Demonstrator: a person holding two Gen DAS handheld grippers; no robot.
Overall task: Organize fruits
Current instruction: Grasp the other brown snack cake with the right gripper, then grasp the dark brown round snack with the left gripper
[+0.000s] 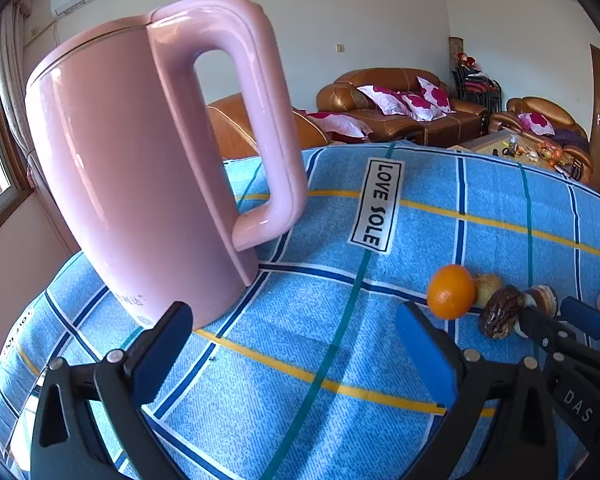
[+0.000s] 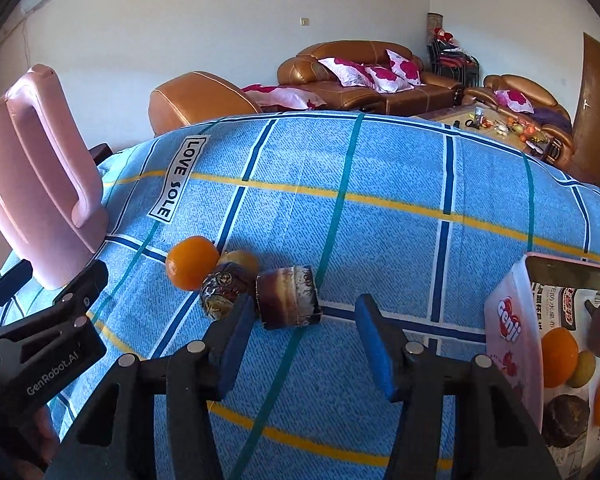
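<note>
On the blue checked cloth (image 2: 380, 168) lie an orange (image 2: 192, 262), a small yellowish fruit (image 2: 242, 260), a dark brown wrinkled fruit (image 2: 220, 290) and a brown cut cylinder piece (image 2: 288, 296). My right gripper (image 2: 305, 342) stands open just short of the cylinder piece, which sits near its left fingertip with a gap to the right one. My left gripper (image 1: 296, 350) is open over bare cloth, the orange (image 1: 451, 291) just beyond its right finger. In the left wrist view the right gripper (image 1: 560, 320) shows beside the brown fruits (image 1: 500, 312).
A tall pink kettle (image 1: 140, 168) stands on the cloth at the left, close to my left gripper (image 2: 60, 276). A translucent box (image 2: 512, 328) at the right holds oranges (image 2: 560, 356) and several other fruits. Brown sofas (image 2: 364, 76) line the far wall.
</note>
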